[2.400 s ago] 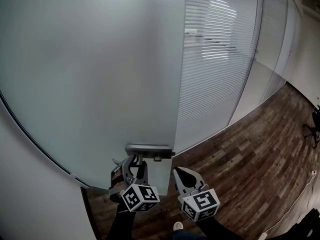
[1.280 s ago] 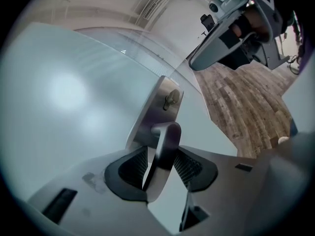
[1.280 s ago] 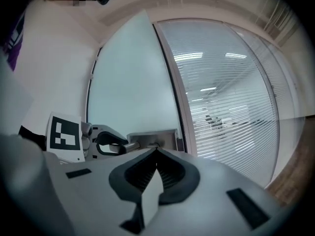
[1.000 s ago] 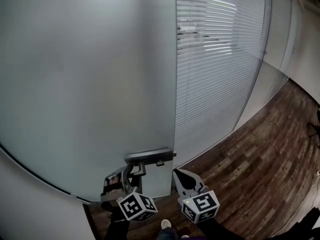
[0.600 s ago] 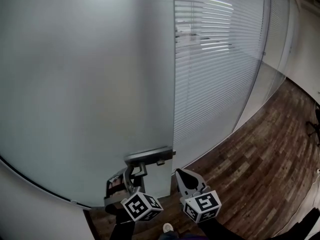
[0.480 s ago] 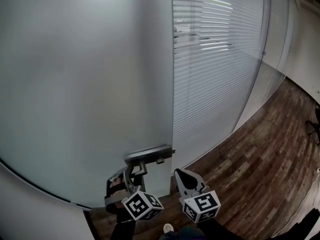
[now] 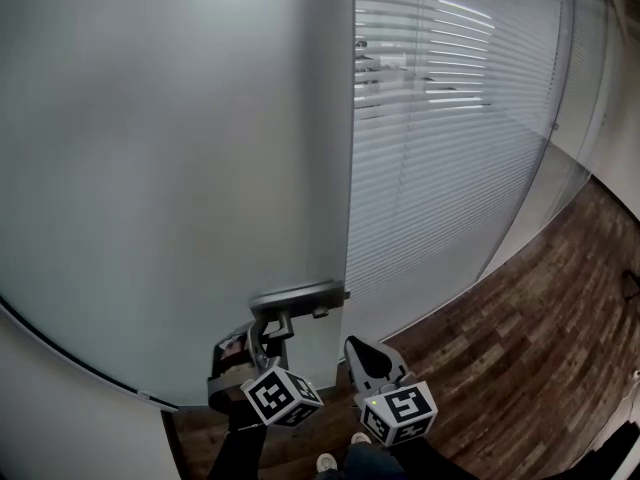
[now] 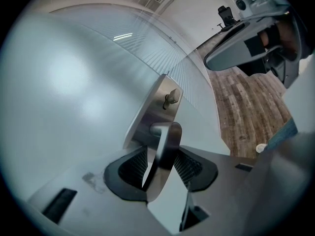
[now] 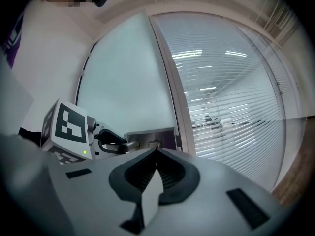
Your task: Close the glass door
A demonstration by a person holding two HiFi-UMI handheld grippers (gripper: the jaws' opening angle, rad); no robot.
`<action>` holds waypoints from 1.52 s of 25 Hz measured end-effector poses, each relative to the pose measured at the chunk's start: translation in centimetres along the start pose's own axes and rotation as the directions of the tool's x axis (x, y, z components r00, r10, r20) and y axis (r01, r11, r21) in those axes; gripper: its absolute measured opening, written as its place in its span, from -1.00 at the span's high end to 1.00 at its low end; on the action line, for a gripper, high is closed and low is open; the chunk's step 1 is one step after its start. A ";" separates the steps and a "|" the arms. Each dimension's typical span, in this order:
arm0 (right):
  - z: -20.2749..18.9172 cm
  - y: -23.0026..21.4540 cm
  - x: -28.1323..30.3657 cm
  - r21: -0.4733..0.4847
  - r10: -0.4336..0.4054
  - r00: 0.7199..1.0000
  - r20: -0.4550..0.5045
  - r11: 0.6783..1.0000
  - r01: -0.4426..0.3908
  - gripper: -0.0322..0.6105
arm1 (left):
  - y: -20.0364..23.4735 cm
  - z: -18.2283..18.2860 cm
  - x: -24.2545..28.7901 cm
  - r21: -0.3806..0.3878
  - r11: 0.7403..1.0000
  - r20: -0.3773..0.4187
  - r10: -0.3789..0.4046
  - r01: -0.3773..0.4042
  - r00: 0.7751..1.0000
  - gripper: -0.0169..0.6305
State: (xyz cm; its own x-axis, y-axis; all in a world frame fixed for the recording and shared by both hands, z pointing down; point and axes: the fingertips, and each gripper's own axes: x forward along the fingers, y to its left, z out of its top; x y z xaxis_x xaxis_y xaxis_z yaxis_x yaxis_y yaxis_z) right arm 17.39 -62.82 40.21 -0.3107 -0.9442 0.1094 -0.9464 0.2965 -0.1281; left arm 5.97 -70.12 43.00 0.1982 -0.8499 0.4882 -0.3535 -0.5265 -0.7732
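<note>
A frosted glass door [image 7: 180, 168] fills the left of the head view, its right edge close against the frame beside a glass wall with blinds [image 7: 450, 118]. A steel lock plate [image 7: 296, 297] carries a lever handle [image 8: 162, 151]. My left gripper [image 7: 262, 346] is shut on that handle, whose bar stands between the ribbed pads [image 8: 134, 163]. My right gripper [image 7: 358, 353] hangs just right of the door edge, shut, with nothing in it. In the right gripper view the left gripper [image 9: 106, 144] shows at the lock plate [image 9: 152, 137].
Dark wood plank floor [image 7: 520, 338] spreads to the right and below. A thumb-turn knob [image 8: 170, 99] sits on the plate above the handle. The person's shoes [image 7: 340, 462] show at the bottom edge. A desk chair [image 8: 225, 14] stands far off.
The door's edge has swung closer to the frame by the blinds. My left gripper has stayed shut on the handle and moved with it; the right gripper has kept its place beside it.
</note>
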 end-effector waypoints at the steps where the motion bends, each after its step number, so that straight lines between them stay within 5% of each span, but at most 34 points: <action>1: 0.0 -0.6 0.7 0.003 0.012 1.000 -0.005 1.000 -0.012 0.93 | 0.1 0.1 0.8 -0.005 1.000 -0.006 0.000 0.000 1.000 0.44; 18: 0.5 -3.3 5.6 -0.026 0.191 0.981 -0.028 0.981 -0.192 0.93 | 2.0 -0.3 6.0 -0.072 0.996 -0.110 0.035 -0.043 0.993 0.44; 38: 0.0 -3.2 9.0 -0.033 0.188 0.981 -0.035 0.981 -0.189 0.93 | 3.4 -1.0 9.9 -0.089 0.995 -0.128 0.041 -0.053 0.991 0.44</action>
State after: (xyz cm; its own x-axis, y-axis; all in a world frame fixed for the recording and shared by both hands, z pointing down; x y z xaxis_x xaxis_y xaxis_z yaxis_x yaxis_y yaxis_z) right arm 17.65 -72.27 41.65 -0.4862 -0.8659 0.1180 -0.8728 0.4746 -0.1140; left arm 5.84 -80.34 45.61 0.0648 -0.8613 0.5039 -0.4437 -0.4772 -0.7586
